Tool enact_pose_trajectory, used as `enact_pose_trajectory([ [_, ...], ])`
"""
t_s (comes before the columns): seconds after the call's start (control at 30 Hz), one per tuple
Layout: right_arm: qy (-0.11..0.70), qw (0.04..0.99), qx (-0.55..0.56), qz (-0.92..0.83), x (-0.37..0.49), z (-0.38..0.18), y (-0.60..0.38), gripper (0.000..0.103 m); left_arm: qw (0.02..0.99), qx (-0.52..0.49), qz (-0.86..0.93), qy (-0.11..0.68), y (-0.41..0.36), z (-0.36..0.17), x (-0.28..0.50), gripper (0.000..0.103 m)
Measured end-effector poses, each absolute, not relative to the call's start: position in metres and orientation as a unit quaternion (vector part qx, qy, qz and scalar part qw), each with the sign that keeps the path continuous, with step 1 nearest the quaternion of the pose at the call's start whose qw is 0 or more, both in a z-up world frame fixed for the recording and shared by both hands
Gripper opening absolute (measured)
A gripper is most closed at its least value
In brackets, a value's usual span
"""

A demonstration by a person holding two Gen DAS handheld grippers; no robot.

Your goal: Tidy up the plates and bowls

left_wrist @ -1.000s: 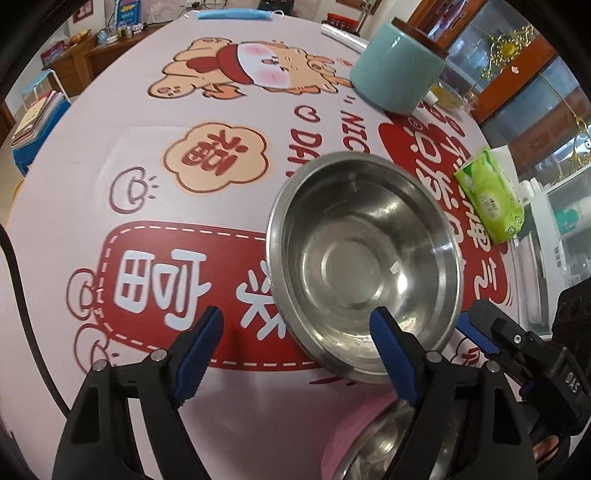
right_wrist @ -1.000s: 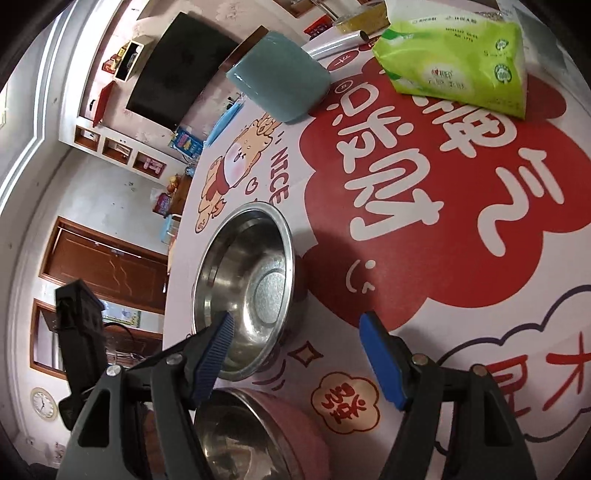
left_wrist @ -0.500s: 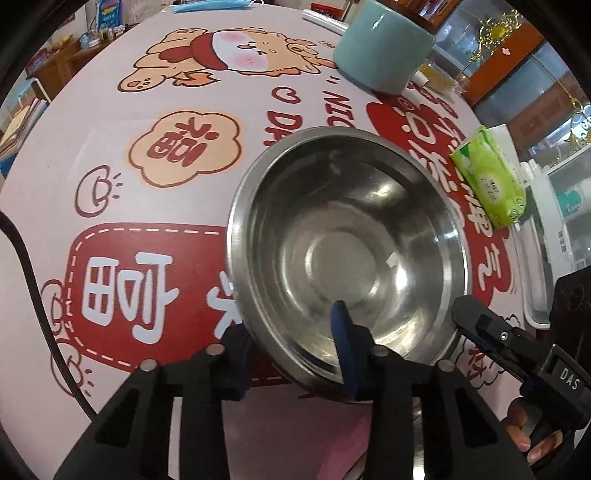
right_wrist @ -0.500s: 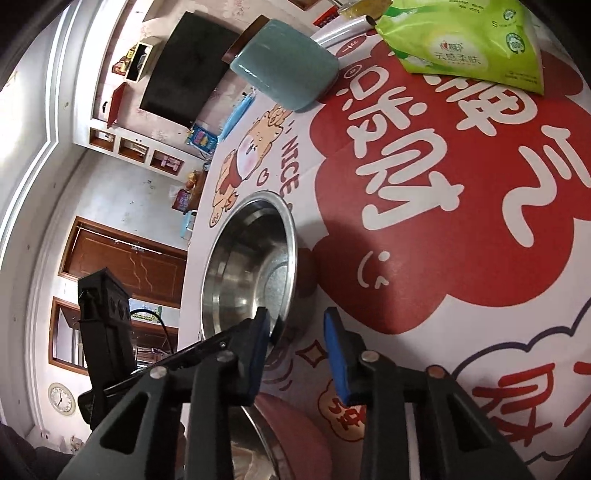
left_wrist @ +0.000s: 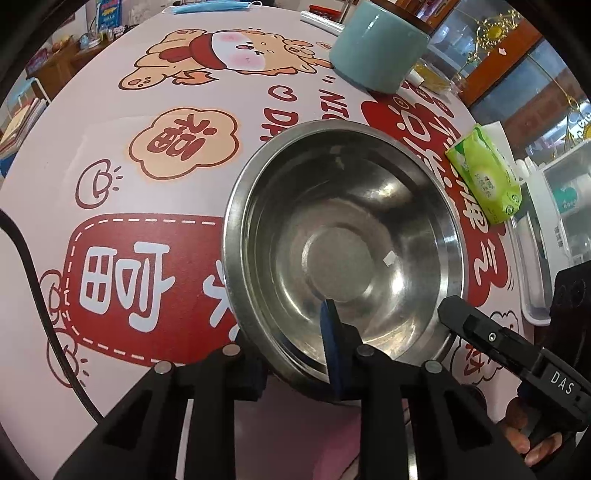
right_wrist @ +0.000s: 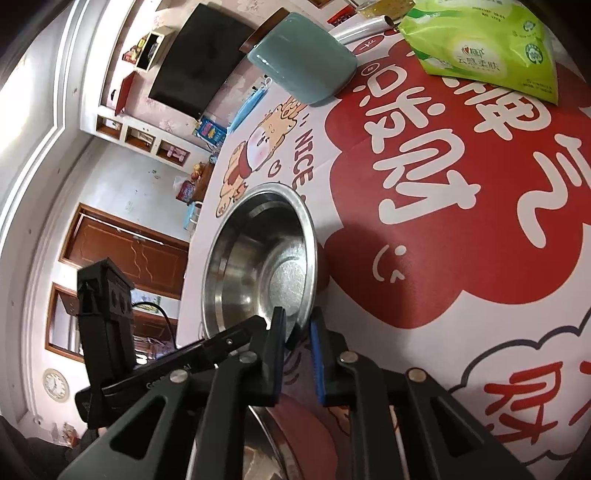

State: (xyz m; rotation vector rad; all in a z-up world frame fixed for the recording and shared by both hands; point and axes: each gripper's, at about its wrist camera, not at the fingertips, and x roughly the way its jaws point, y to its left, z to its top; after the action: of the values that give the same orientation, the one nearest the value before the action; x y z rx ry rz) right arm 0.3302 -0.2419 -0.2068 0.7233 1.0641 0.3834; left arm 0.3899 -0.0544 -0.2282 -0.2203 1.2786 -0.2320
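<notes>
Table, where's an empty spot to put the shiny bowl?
Biggest free patch: the tablecloth left of the steel bowl, up to the cartoon animal. Also free: the red cloud print between bowl, teal jar and tissue pack. Crowded: the near edge, where the pink bowl sits.

The steel bowl [left_wrist: 343, 251] sits on the table [left_wrist: 110, 122], toward its near edge. Behind it, toward the far edge, stands the cylindrical jar [left_wrist: 376, 48]. To the bowl's right, near the table's right edge, lies the tissue pack [left_wrist: 484, 173]. A face mask [left_wrist: 210, 7] rests at the far edge. Just before the steel bowl, at the near edge, sits a second bowl [right_wrist: 295, 432].
</notes>
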Motion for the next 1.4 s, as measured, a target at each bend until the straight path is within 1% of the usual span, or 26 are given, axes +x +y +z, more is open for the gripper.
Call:
enact_pose_trajectory([
  [0.3, 0.455, 0.807, 0.331, 0.181, 0.323, -0.173, -0.241, 0.012, 0.811, -0.099, -0.118, 0.564, -0.052, -0.191, 0.382, 0.023],
  [0.6, 0.434, 0.818, 0.329, 0.187, 0.302, -0.149, -0.236, 0.013, 0.824, -0.094, -0.129, 0.543, -0.045, -0.157, 0.359, 0.023],
  [1.03, 0.450, 0.813, 0.307, 0.205, 0.255, -0.134, -0.205, 0.013, 0.827, -0.097, -0.124, 0.540, -0.018, -0.144, 0.300, 0.023],
  [1.4, 0.471, 0.805, 0.279, 0.229, 0.199, -0.122, -0.163, 0.014, 0.825, -0.118, -0.109, 0.541, 0.024, -0.137, 0.226, 0.023],
])
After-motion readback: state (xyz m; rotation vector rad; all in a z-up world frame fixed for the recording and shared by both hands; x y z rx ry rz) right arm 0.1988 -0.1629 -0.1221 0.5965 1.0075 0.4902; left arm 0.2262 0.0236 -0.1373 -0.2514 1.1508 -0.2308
